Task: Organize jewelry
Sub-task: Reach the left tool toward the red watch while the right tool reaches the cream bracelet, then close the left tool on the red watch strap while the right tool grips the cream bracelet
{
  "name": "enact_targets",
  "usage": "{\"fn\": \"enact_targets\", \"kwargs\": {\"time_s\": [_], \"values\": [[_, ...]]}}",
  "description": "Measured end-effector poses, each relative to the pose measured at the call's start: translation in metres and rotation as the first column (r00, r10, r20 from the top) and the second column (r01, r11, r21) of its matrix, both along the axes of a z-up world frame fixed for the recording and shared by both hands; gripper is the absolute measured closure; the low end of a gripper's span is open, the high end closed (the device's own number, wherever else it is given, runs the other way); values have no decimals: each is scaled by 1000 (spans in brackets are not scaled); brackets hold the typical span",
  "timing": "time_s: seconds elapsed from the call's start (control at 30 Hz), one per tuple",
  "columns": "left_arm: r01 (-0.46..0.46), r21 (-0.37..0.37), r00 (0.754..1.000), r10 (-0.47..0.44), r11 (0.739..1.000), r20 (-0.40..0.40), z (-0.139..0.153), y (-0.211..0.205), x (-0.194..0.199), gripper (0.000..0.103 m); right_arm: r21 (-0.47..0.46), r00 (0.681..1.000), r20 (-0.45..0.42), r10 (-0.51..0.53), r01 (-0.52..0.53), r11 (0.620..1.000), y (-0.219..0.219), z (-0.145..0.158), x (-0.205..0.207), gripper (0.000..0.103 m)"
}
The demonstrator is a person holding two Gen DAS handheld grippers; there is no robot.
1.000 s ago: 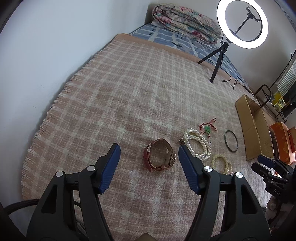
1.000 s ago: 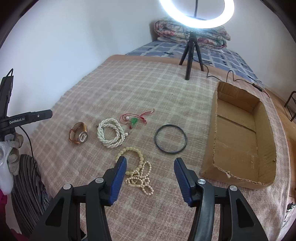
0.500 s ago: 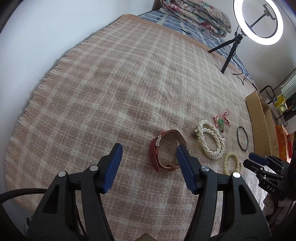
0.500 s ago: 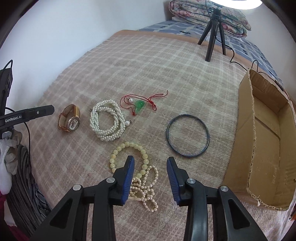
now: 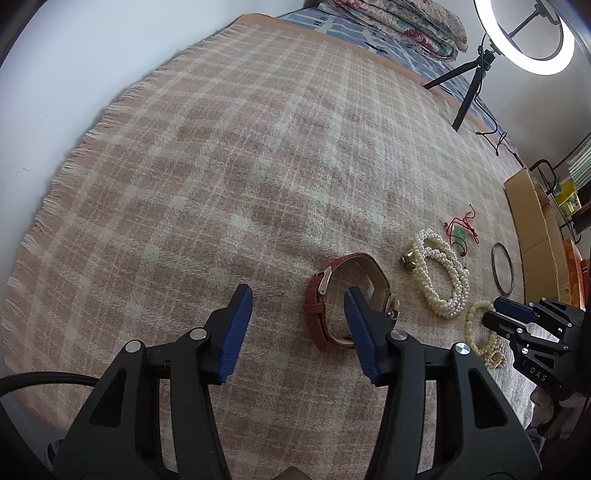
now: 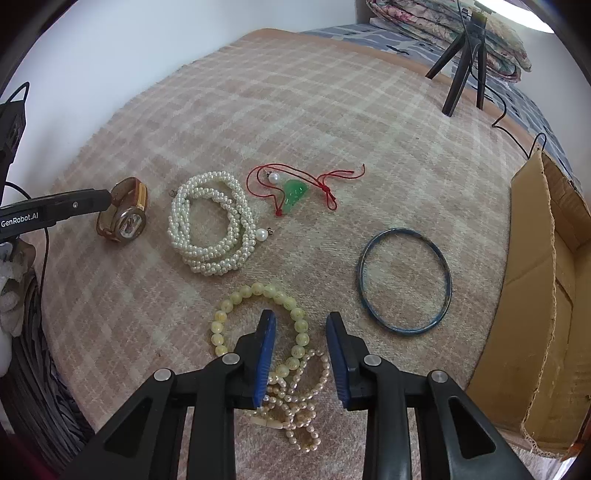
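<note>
A watch with a red leather strap [image 5: 314,306] lies on the plaid blanket [image 5: 221,166]. My left gripper [image 5: 297,317] hangs low over it with its jaws closing; the right finger [image 5: 360,332] stands inside the strap loop, and the pads are not touching the near strap side between them. In the right wrist view my right gripper [image 6: 301,334] is closing around the yellow bead bracelet [image 6: 236,299] and a tangled strand of small pearls [image 6: 295,398], pads still apart from the beads. A white pearl necklace [image 6: 214,229], a green pendant on red cord [image 6: 293,192] and a blue bangle [image 6: 404,280] lie beyond.
An open cardboard box [image 6: 550,295] stands at the right edge of the blanket. A ring light on a tripod [image 5: 469,92] and a folded quilt [image 5: 399,22] are at the far end. The blanket's fringe [image 5: 55,192] runs along the white wall on the left.
Both grippers have sunk toward the blanket and narrowed their jaws. The left now straddles one side of the watch strap, the right straddles the yellow beads and small pearls.
</note>
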State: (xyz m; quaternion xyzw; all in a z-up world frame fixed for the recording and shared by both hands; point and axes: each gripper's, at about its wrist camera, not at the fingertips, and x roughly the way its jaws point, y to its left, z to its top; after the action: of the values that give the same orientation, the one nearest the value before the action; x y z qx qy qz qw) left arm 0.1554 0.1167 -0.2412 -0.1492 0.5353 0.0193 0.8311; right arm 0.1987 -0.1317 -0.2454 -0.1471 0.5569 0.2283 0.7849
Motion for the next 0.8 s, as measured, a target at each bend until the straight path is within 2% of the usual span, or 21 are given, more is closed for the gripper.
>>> {"fn": "enact_targets", "kwargs": {"time_s": [0.07, 0.1, 0.3, 0.4, 0.57, 0.7, 0.8], "values": [[6, 2, 1000, -6, 1000, -9, -4, -2, 1, 52, -11, 1000, 1, 7, -7, 1000, 2, -1, 0, 76], [11, 7, 1000, -10, 1000, -15, -7, -3, 2, 56, -16, 1000, 3, 11, -11, 1000, 3, -2, 0, 76], [10, 28, 1000, -10, 1000, -12, -14, -6, 2, 57, -50, 999, 13, 43, -42, 998, 11, -6, -1, 80], [13, 43, 1000, -13, 999, -4, -15, -8, 1, 57, -45, 999, 13, 45, -44, 998, 12, -6, -2, 84], [12, 76, 1000, -13, 997, 6, -15, -12, 0, 64, -38, 999, 16, 44, -43, 998, 13, -5, -2, 97], [6, 68, 1000, -7, 998, 10, -14, -10, -1, 86, -25, 999, 31, 35, -34, 999, 14, 1, -4, 98], [5, 56, 1000, -5, 998, 12, -12, -8, -2, 94, -11, 998, 47, 32, -31, 999, 15, 6, -9, 98]]}}
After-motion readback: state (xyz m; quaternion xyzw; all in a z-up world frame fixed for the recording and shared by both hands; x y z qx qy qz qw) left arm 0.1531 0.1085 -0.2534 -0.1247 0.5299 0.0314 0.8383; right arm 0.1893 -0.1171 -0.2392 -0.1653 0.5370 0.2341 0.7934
